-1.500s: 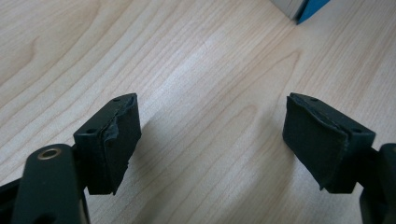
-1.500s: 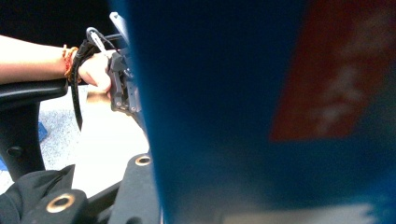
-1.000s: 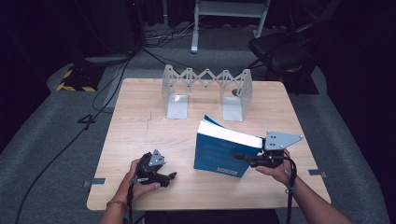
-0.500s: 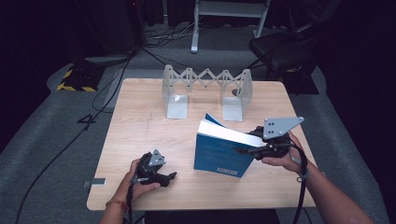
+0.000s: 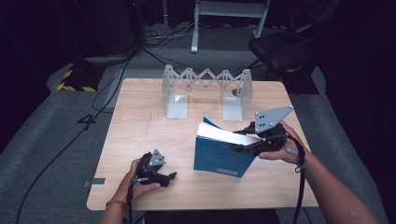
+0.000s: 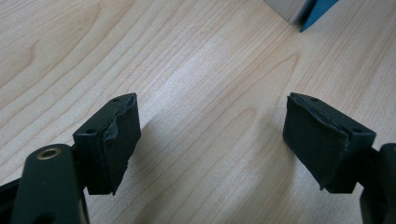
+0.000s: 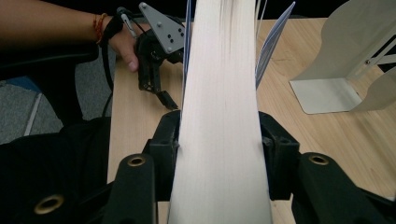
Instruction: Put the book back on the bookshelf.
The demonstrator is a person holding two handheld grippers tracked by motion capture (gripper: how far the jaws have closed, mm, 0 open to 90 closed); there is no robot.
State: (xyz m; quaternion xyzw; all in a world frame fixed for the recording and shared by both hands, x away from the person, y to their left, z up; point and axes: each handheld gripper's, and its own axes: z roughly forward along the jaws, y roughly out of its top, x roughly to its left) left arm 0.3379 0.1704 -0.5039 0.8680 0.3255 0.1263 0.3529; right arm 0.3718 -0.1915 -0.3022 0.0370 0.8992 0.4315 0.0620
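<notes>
The thick paperback book with the blue cover [image 5: 219, 156] carries a pale strip of print along the bottom of its front, too small to read from the high view. It stands tilted on the light wooden tabletop [image 5: 140, 135], its lower edge down near the front, its white page block reaching up and back into the right claw [image 5: 243, 142], which comes at it from the right side. In the right gripper view that page block [image 7: 222, 121] runs straight up between the two black jaws, both pads pressed against its sides; those jaws have just eased open a little, yet the grasp on the pages holds. That view also catches the loose blue cover flaring off to the right of the pages, which the high view hides. The left claw [image 5: 170, 176] rests low on the tabletop, well to the left of the book, its jaws spread wide with bare wood between them in the left gripper view [image 6: 212, 140], where a blue corner of the book peeks in at the top right. Beyond the right claw stands a pale grey metal folding book rack [image 5: 205, 91].
</notes>
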